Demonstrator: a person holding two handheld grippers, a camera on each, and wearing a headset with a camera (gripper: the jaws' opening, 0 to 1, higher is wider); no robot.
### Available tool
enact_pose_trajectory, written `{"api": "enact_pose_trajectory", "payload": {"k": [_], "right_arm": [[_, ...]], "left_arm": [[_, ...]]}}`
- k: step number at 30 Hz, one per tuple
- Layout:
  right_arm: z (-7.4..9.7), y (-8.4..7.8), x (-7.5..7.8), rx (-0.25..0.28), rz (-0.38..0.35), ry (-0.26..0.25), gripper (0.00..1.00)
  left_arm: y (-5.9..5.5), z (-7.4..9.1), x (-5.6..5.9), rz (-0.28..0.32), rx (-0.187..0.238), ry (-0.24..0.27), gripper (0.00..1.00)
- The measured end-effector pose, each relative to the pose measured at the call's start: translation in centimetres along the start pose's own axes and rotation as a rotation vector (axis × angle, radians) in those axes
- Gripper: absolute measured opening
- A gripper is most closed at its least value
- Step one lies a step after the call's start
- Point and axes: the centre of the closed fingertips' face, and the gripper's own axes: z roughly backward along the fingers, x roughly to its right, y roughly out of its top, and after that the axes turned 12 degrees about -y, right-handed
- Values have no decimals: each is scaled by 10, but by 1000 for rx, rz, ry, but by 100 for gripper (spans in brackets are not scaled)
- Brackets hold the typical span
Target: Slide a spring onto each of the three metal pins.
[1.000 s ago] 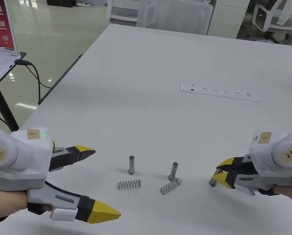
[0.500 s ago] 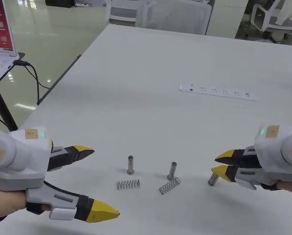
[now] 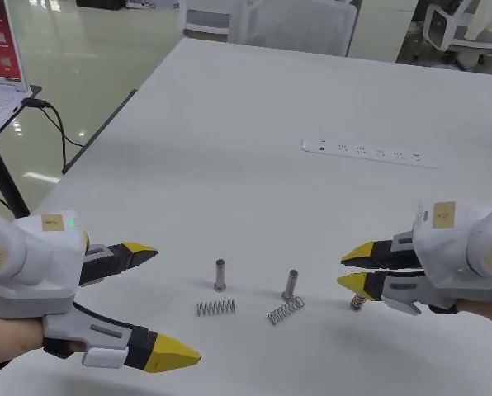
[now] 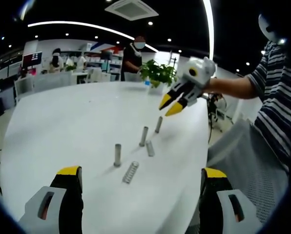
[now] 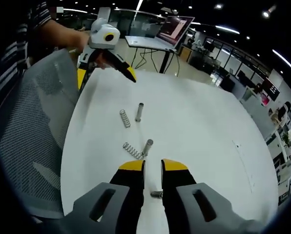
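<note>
Upright left pin (image 3: 220, 275), upright right pin (image 3: 290, 285), left spring (image 3: 216, 308), right spring (image 3: 286, 310) lying before them, third spring (image 3: 358, 302) apart

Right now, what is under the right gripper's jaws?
A short metal pin carrying a spring sits on the table just below the right gripper, whose jaws are slightly apart. Its upper end is covered by the lower jaw in the head view.

Head view looks down; all views share pins (image 3: 219, 275).
</note>
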Motion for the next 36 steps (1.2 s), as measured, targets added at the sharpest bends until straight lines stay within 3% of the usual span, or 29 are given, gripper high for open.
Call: {"api": "enact_pose_trajectory", "payload": {"k": [7,11,27,36], "right_arm": [[-9,2,-21,-17,116,68,10],[-15,2,-32,-24,130,105,10],[-39,-9,-48,-66,256,155,11],[-56,-15,-48,-86,260,161,11]], "left_arm": [[-1,1,1,3,0,3,98],[0,1,1,3,3,4,98],[-1,1,1,2,1,3,98],[-3,4,1,5,-4,5,98]]}}
